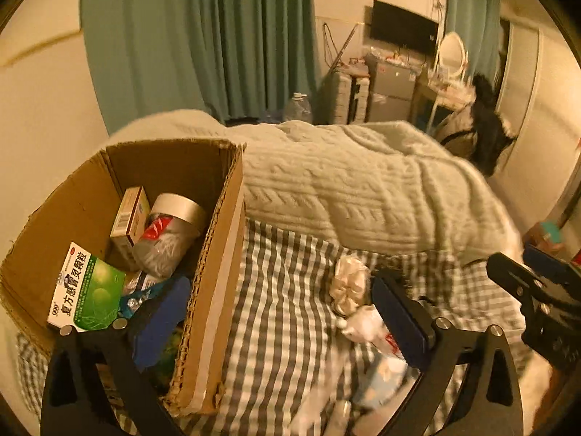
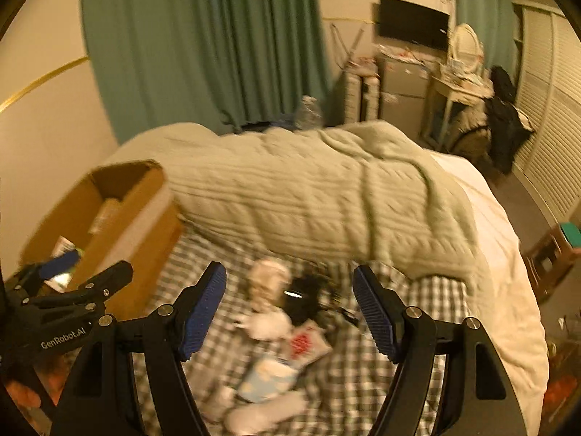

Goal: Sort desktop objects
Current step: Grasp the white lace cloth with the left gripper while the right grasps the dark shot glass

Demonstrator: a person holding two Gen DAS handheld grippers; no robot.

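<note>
Jaws of both grippers apart and empty, left gripper point(image 1: 279, 312) straddling cardboard box point(image 1: 218, 254) wall, right gripper point(image 2: 290, 309) above clutter point(image 2: 283, 330).

An open cardboard box point(image 1: 218, 254) sits at nine o'clock on the checked sheet. Inside it, a green-and-white medicine carton point(image 1: 85, 289) leans at seven o'clock, a small tan carton point(image 1: 129, 218) stands upright near the middle, and a silver-lidded jar point(image 1: 170, 232) lies tilted beside it. At five o'clock a loose pile lies outside: a cream scrunchie point(image 1: 348, 283), a white-and-red packet point(image 2: 303, 343) and a pale blue tissue pack point(image 2: 268, 378).
</note>
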